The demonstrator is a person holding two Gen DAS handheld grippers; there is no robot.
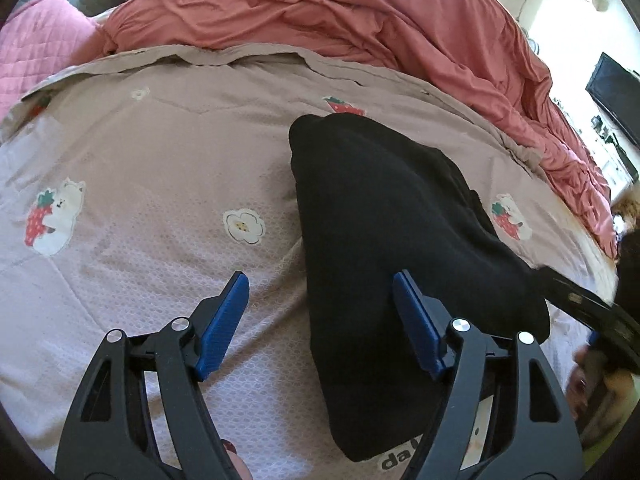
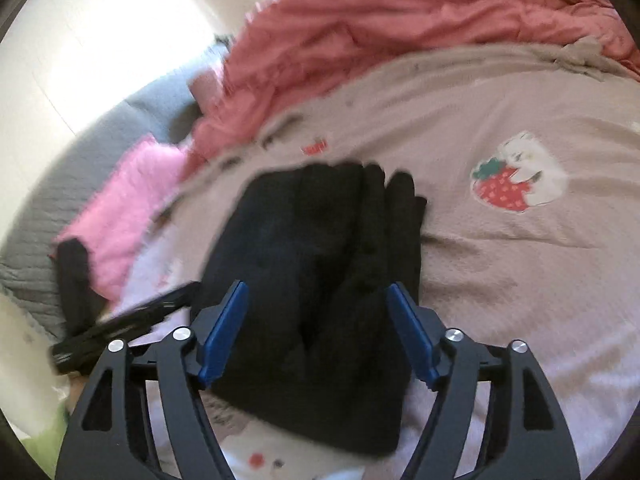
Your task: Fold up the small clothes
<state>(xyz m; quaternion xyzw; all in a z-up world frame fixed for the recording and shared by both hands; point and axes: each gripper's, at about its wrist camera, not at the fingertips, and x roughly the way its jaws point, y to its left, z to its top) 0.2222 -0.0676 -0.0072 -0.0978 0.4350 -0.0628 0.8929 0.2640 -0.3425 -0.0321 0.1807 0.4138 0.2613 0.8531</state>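
Note:
A black garment (image 1: 384,240) lies folded into a long bundle on the mauve quilt (image 1: 160,168) with strawberry and bear prints. My left gripper (image 1: 320,292) is open and empty above the garment's near left edge. In the right wrist view the same black garment (image 2: 320,256) lies straight ahead, blurred by motion. My right gripper (image 2: 316,300) is open and empty, its blue pads (image 2: 224,332) either side of the garment's near end. The right gripper's black frame (image 1: 592,312) also shows at the right edge of the left wrist view.
A rumpled coral-red duvet (image 1: 360,12) lies along the far side of the quilt. A pink quilted pillow (image 1: 36,52) and a grey sheet (image 2: 52,184) are at the left. A dark screen (image 1: 616,96) stands at the far right.

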